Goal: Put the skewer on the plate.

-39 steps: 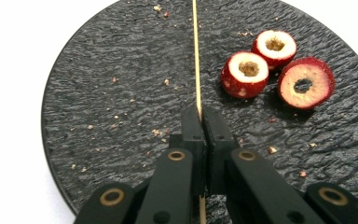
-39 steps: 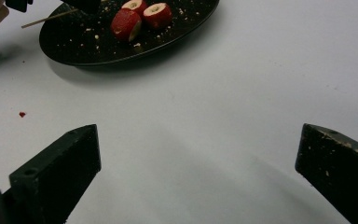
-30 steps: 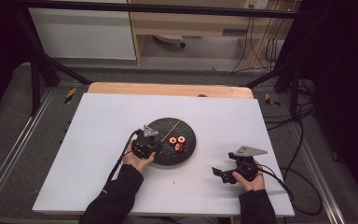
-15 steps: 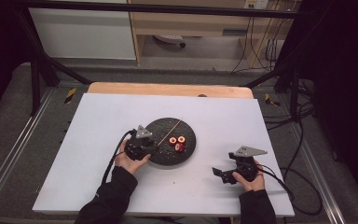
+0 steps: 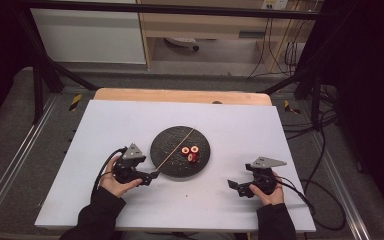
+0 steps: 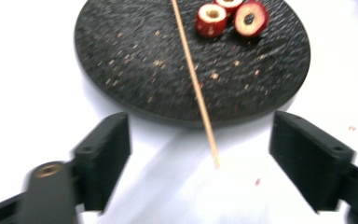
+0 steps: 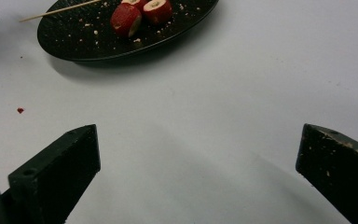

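So the thin pale wooden skewer (image 5: 173,148) is lying flat across the round black speckled plate (image 5: 166,144), running from the far right rim down to the near left, with its near tip poking off the edge over the white tabletop (image 5: 230,125). Three little red hollowed-out fruit rings (image 5: 190,152) sit just right of it on the plate, apart from the stick.

The left tool (image 5: 152,174) is just off that overhanging tip. Its jaws have just been opening and now stand wide, with the tip in the gap between them but nothing touching it, so it's let go. The right tool (image 5: 235,186) sits well off to the right on the tabletop, jaws spread wide, holding nothing.

Handling-wise, I'd guess the skewer is super light, stiff but snappable, and it'll roll or pivot if nudged. The best place to grab looks like that overhanging near end, pinched across the stick. The fruit rings look soft and squashy, so go gentle and grip by the outer skin.
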### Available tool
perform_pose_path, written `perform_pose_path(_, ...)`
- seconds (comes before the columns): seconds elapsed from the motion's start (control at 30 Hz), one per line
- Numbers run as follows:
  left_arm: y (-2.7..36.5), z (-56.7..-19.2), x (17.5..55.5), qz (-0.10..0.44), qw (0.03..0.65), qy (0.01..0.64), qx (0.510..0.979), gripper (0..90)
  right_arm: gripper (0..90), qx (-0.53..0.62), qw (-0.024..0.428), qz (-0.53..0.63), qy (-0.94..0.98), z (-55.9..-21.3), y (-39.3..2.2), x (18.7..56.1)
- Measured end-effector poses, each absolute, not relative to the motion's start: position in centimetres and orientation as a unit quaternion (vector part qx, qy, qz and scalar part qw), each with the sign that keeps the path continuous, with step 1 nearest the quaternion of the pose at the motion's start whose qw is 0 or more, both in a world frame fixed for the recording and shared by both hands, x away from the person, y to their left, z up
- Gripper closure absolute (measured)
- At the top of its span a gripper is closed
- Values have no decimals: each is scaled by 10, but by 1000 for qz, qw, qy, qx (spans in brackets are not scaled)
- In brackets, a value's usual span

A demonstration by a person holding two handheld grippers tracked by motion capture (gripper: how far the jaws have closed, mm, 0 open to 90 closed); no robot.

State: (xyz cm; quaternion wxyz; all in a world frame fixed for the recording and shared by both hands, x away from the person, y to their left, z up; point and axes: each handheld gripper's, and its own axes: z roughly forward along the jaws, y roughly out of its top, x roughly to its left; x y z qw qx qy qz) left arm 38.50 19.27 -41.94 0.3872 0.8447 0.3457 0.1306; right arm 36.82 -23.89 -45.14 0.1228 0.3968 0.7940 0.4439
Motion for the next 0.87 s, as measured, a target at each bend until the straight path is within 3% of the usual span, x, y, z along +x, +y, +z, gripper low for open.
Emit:
perform_pose_path(0.17,215,-423,375,143,395,354,836,72,6,397,120,444,794,-451,-239,368)
perform_pose_path(0.33,238,-433,365,148,405,367,824,47,6,397,122,442,795,-452,-239,368)
perform_pose_path(0.87,266,-448,355,155,401,373,822,62,6,395,115,439,799,-454,-237,367)
